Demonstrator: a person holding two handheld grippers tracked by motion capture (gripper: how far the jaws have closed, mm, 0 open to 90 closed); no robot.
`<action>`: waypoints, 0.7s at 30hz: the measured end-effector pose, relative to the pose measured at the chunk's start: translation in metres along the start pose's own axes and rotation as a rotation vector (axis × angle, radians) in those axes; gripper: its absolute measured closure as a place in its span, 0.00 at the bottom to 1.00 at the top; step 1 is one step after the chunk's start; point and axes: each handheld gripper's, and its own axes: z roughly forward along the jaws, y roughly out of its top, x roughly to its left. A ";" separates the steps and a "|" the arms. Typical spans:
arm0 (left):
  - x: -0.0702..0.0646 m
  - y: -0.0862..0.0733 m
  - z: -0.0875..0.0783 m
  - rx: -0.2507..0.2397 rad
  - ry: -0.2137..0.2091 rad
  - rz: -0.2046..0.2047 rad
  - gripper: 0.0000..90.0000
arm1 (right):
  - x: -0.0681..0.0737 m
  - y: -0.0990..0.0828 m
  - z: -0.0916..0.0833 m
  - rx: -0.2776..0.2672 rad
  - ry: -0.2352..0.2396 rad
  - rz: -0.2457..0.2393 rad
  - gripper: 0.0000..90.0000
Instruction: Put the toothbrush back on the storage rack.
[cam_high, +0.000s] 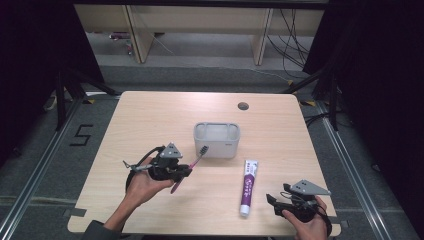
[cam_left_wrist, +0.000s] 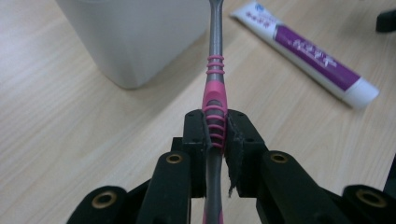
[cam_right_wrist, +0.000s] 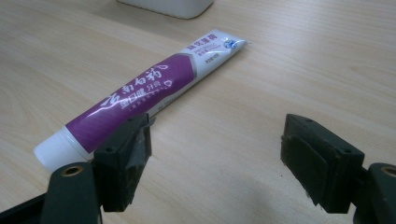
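While the left gripper (cam_left_wrist: 215, 140) clamps the toothbrush (cam_left_wrist: 215, 100) on its ribbed pink handle, the bristle end points ahead at the grey holder (cam_high: 217, 139). Light, stiff, likely slick plastic; mid-handle hold suits it. Right gripper (cam_right_wrist: 215, 154) sits wide open, nothing between its jaws, toothpaste tube (cam_right_wrist: 140, 95) lying just beside on the worktop (cam_high: 150, 107).

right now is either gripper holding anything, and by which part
The left gripper is shut on the toothbrush, clamping its pink-ribbed handle, bristle end pointing forward. The right gripper is open and holds nothing; the toothpaste lies beside it.
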 end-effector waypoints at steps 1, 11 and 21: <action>0.000 0.000 0.000 0.000 0.000 0.000 0.87 | 0.000 0.000 0.000 0.000 0.000 0.000 0.28; -0.004 0.008 -0.009 -0.231 0.007 -0.055 0.87 | -0.001 0.000 0.000 -0.003 -0.002 -0.005 0.28; 0.002 0.019 -0.012 -0.367 0.022 -0.094 0.87 | -0.001 0.000 0.000 0.004 0.005 0.003 0.28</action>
